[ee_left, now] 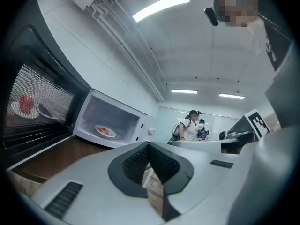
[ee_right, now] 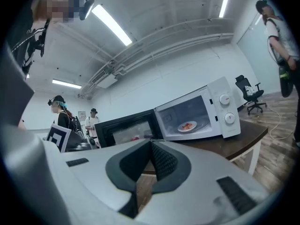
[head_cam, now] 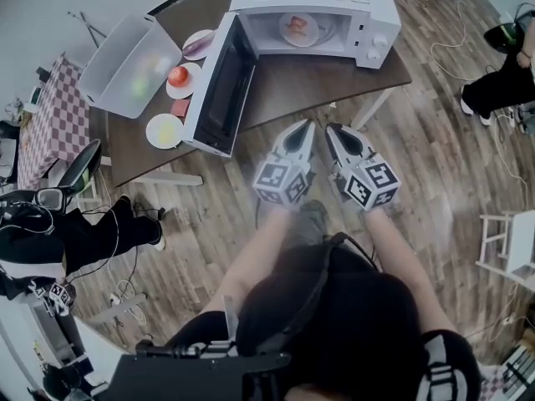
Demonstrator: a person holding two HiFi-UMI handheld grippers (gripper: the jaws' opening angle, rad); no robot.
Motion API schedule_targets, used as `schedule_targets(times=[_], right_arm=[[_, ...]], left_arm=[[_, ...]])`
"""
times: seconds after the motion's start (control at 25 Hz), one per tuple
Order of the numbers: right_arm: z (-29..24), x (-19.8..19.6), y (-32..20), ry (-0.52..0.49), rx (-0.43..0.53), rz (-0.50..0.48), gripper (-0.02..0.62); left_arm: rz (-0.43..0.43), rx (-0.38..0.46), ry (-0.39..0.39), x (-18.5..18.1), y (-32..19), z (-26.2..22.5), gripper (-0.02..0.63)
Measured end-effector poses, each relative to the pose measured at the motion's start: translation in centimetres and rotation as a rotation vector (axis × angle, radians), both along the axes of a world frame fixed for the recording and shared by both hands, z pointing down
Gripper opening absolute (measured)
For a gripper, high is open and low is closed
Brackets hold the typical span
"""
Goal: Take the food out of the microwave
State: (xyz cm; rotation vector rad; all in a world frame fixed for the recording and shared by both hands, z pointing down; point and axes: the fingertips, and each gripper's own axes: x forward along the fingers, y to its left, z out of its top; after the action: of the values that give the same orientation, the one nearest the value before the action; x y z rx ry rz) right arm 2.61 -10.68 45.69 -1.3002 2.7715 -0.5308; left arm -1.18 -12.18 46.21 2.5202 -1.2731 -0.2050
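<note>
The left tool (ee_left: 149,145) is being held level with its jaws closed tip to tip, and nothing is being gripped between them. The right tool (ee_right: 151,142) is being held just beside it, on its right. Its jaws are closed in the same way and are empty. Both tools are being pointed at the microwave (head_cam: 334,7) from the near side, over the floor (head_cam: 209,224). Their tips are close to the near edge of the surface (head_cam: 284,90) and well apart from the microwave.

The microwave is being carried at the far right of the surface, with its door (head_cam: 219,86) swung fully open to the left. The food (head_cam: 297,25), red in colour, is being kept inside the cavity on a plate (ee_left: 99,129), untouched by either tool.

Left of the door, three small dishes are being carried by the surface. A far dish (head_cam: 198,43) is lying near the hinge. A middle dish (head_cam: 185,86) is being topped by a red round item (head_cam: 177,75). A near dish (head_cam: 164,130) is holding something yellow. A clear bin (head_cam: 129,61) is being seen at the far left, just beside them.
</note>
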Motion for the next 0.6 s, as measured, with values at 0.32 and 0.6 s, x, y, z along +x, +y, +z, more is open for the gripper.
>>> schedule_targets(times=[0.32, 0.6], right_arm=[[0.1, -0.9, -5.1, 0.009, -0.005, -0.034, 0.005], [1.2, -1.6, -9.6, 0.017, -0.021, -0.035, 0.005]], left_arm=[[-0.018, -0.013, 0.016, 0.0, -5.1, 0.1, 0.0], [-0.027, -0.01, 0.006, -0.8, -9.2, 0.8, 0.002]])
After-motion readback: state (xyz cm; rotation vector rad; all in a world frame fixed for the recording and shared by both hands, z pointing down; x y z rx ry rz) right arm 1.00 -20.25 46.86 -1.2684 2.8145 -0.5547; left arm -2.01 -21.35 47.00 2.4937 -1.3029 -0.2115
